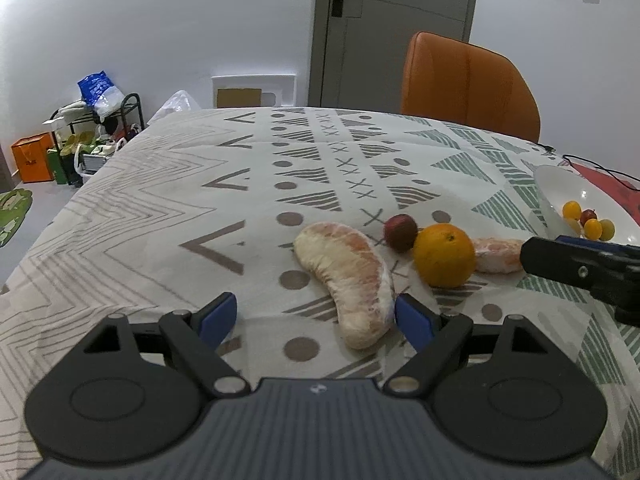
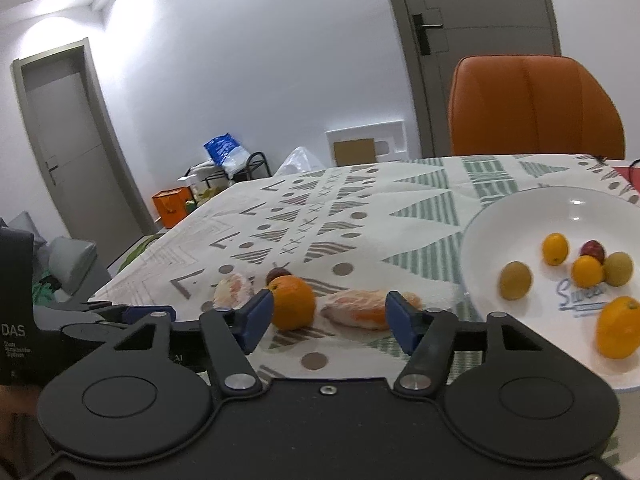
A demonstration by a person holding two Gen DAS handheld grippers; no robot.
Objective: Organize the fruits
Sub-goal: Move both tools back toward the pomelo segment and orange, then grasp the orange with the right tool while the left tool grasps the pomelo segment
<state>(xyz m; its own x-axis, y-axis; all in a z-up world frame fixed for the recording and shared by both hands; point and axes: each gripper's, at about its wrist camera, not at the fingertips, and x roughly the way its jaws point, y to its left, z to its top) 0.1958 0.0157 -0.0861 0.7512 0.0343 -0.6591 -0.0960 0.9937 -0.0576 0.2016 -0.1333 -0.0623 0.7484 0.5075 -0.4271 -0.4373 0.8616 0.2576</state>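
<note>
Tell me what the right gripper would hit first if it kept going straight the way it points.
Most likely the smaller pomelo segment. It lies straight ahead of the right gripper, towards its right finger, with the orange just left of it by the left finger. Depth is hard to judge, so the orange could be met at almost the same moment.

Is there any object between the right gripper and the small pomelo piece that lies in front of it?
Nothing visible. The right gripper faces the small pomelo piece directly, with only tablecloth between them. The orange sits just left of the piece, close to the gripper's left finger, so it crowds the approach without blocking it.
</note>
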